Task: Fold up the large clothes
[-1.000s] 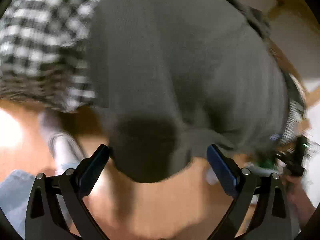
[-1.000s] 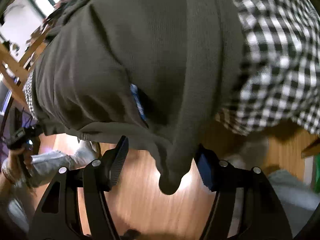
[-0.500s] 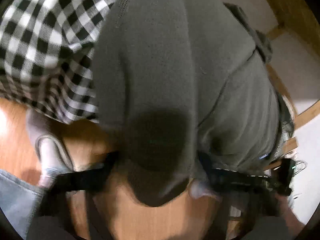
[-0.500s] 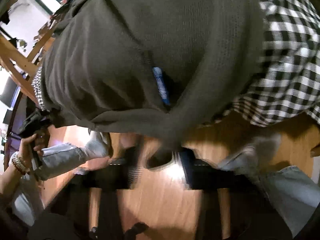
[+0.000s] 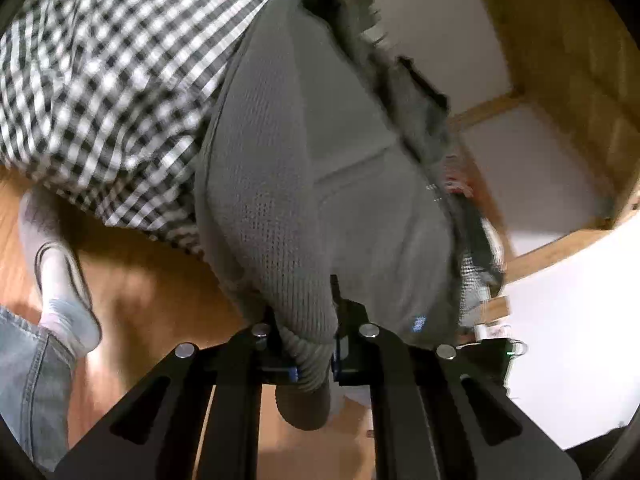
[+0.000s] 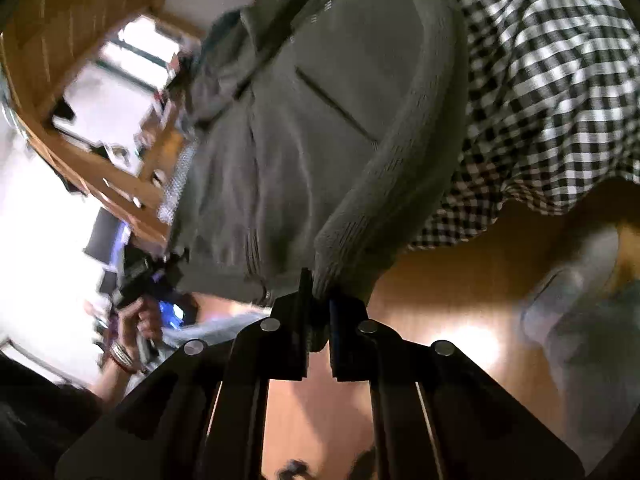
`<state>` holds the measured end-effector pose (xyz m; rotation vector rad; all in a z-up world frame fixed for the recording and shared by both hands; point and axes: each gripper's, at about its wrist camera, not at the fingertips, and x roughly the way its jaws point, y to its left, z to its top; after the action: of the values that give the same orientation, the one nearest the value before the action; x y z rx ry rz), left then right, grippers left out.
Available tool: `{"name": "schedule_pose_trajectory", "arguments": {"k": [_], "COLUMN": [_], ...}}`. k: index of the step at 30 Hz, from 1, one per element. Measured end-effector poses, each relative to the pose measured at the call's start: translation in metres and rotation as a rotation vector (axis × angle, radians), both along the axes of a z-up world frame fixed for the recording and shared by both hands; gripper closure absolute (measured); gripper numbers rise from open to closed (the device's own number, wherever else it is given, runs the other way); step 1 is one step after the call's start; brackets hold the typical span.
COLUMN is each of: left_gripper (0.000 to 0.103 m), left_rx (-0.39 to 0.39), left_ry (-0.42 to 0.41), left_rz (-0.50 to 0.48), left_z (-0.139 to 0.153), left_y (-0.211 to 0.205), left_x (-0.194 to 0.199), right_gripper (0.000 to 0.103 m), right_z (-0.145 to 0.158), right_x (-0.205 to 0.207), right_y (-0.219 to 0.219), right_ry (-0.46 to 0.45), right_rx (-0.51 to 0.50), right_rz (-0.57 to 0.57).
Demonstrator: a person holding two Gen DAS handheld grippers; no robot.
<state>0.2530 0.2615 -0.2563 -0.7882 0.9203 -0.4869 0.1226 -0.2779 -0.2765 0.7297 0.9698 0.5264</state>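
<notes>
The grey sweater (image 5: 320,184) hangs off the checked desk (image 5: 100,80), far of both grippers; left gripper (image 5: 314,360) and right gripper (image 6: 318,330) each pinch a near cuff.

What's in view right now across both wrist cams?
sweater: 1, grey knit, hanging off the table edge, cuffs clamped in both grippers
cloth: 1, black-and-white check, under the sweater, draping off the table
floor: wood, orange-brown, below
shoe: 1 clear, white, on the floor at left
jeans: blue, person's leg, lower left
left gripper: black, shut on a cuff
right gripper: black, shut on the other cuff
</notes>
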Motion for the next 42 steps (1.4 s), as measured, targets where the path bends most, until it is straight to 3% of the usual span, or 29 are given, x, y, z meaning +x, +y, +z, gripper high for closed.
{"name": "schedule_pose_trajectory", "arguments": {"k": [8,17,27,34,42], "left_gripper": [0.094,0.094,0.094,0.094,0.094], "left_rx": [-0.01,0.059,0.151,0.203,0.279], "left_ry": [-0.123,-0.266,-0.363,-0.385,-0.332], "left_rz": [-0.055,-0.105,-0.089,-0.072,-0.077], "left_z": [0.072,0.149,0.21,0.24,0.256], "left_y": [-0.003,-0.03,-0.036,-0.037,-0.057], "left_x": [0.003,0.064,0.168,0.25,0.366], "right_gripper": [0.095,0.095,0.095,0.095,0.095], "right_z": [0.03,0.098,0.157,0.199,0.203], "right_x": [0.014,0.078,0.182,0.265,0.372], "right_y": [-0.032,-0.049,-0.074,-0.092,-0.104], "right_ry": [-0.111,-0.283,-0.419,-0.491,-0.483], "right_rx": [0.154,0.228,0.239,0.202,0.166], "right_rz": [-0.1,-0.112,-0.168,-0.206,-0.261]}}
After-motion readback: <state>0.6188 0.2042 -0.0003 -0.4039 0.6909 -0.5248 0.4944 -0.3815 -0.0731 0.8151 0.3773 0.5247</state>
